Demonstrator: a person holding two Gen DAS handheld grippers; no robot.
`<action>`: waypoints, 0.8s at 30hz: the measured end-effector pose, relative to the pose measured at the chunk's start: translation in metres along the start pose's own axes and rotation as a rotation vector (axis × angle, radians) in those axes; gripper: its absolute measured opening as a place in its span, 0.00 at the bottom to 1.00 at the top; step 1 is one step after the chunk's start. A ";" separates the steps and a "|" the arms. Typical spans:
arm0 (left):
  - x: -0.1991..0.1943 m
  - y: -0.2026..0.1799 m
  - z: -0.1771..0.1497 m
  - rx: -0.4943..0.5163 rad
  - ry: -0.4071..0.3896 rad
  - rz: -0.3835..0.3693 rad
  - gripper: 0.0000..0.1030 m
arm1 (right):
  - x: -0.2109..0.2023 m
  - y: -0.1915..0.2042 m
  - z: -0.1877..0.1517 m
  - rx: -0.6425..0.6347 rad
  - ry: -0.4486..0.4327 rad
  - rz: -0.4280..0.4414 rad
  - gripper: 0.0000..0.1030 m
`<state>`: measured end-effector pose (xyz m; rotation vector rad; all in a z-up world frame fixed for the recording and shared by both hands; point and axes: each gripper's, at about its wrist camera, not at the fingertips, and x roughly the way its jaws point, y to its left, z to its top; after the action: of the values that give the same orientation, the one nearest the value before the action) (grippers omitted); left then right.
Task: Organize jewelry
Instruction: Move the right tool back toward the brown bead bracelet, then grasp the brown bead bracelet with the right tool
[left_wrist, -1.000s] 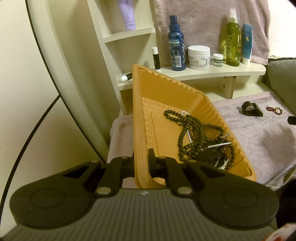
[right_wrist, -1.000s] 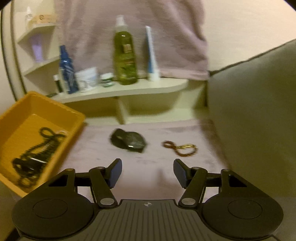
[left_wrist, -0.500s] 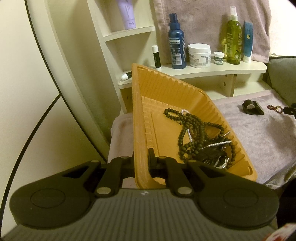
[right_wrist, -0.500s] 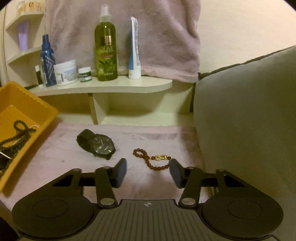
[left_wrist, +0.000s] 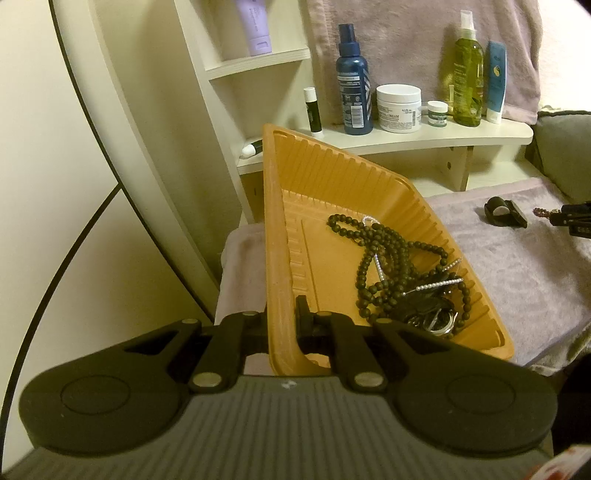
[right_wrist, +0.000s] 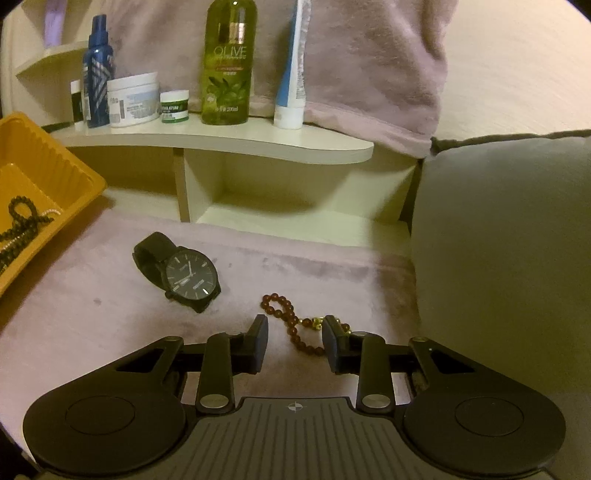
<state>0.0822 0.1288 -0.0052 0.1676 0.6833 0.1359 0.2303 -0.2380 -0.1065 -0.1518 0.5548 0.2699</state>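
Tray (left_wrist: 332, 177) holds black beads (left_wrist: 384, 258); left gripper (left_wrist: 282, 317) clamps rim; right gripper (right_wrist: 295, 343) apart

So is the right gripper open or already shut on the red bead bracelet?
Open. The right gripper has a wide gap between its fingers, with the red bead bracelet lying on the pink cloth between them, not yet pinched.

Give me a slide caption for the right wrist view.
Open right gripper straddling a red bead bracelet on the pink cloth, black watch beside it.
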 end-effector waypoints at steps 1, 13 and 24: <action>0.000 0.000 0.000 0.000 0.000 0.000 0.07 | 0.002 0.000 0.001 -0.003 0.004 -0.003 0.32; 0.000 0.000 0.000 0.001 0.000 0.000 0.07 | 0.017 0.003 0.003 -0.029 0.030 -0.011 0.23; 0.000 -0.001 0.000 -0.001 -0.002 -0.001 0.07 | 0.014 0.012 0.001 -0.050 0.035 -0.009 0.05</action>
<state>0.0820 0.1281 -0.0055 0.1669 0.6814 0.1353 0.2387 -0.2236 -0.1137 -0.2074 0.5818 0.2725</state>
